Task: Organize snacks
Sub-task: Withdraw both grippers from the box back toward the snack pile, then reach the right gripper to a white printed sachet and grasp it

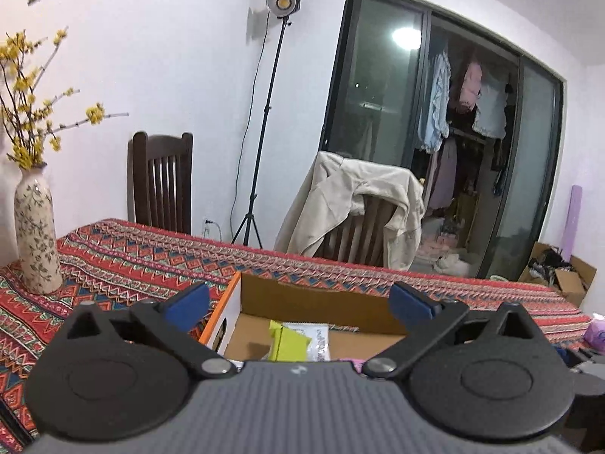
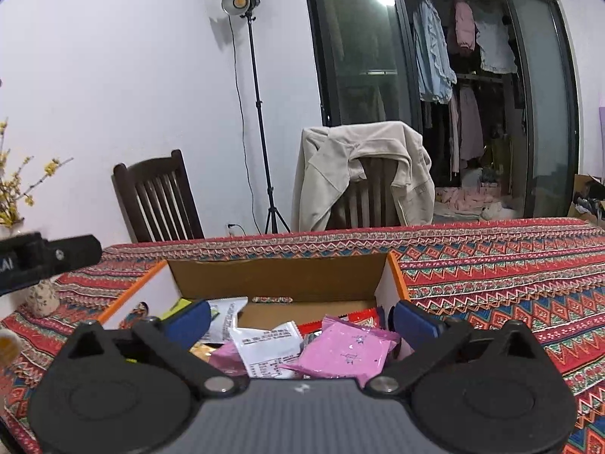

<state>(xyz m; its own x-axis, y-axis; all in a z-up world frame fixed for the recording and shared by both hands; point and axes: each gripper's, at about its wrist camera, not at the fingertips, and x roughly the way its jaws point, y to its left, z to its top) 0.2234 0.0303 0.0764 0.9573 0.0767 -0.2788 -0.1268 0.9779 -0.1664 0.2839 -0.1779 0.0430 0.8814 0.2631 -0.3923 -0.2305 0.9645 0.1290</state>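
Observation:
An open cardboard box (image 2: 276,280) with an orange rim sits on the patterned tablecloth. In the right wrist view it holds several snack packets, among them a pink one (image 2: 348,352) and a white one (image 2: 264,348). My right gripper (image 2: 302,321) hovers over them, open, its blue pads wide apart and empty. In the left wrist view the same box (image 1: 314,302) shows a lime-green packet (image 1: 287,344) beside a white one (image 1: 315,340). My left gripper (image 1: 300,302) is open above the box's left side, holding nothing.
A floral vase (image 1: 36,234) with yellow blossoms stands at the table's left. Two dark wooden chairs (image 2: 159,200) stand behind the table, one draped with a beige jacket (image 2: 363,166). A light stand (image 2: 261,121) and a glass wardrobe are beyond. The left gripper's body (image 2: 41,261) shows at the left.

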